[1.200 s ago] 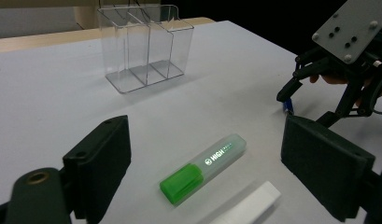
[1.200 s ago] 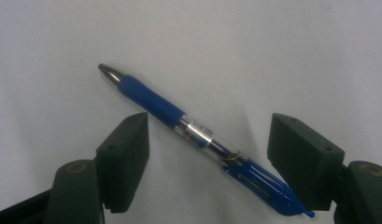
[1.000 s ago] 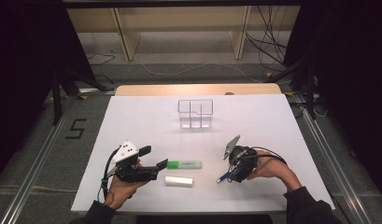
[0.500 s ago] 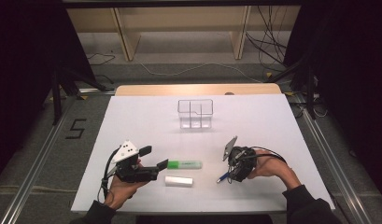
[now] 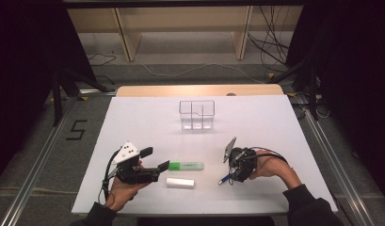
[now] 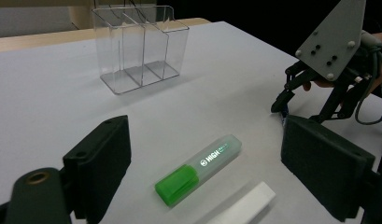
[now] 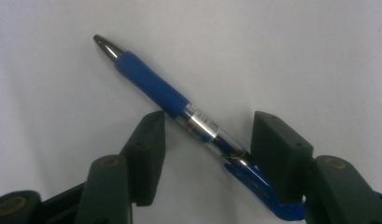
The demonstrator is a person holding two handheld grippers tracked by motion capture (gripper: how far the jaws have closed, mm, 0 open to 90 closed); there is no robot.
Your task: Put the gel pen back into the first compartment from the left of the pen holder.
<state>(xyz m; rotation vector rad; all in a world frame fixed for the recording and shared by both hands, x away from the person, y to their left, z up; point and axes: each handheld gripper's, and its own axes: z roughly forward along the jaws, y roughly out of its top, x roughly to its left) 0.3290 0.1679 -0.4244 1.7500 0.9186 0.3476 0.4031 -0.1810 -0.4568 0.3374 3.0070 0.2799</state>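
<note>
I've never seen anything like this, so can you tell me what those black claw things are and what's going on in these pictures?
Those claws are grippers: tools with two black jaws that a person holds, one in each hand. One picture looks down from above the white table. The other two come from little cameras riding on each gripper.

On the table stand a clear plastic organizer with compartments, a green highlighter, a white eraser-like block and a blue pen.

The left gripper is open, pointing at the highlighter and holding nothing. The right gripper has just been closing its jaws around the pen, which lies slantwise between them on the table. One jaw seems to touch it, but it is not squeezed yet.
</note>
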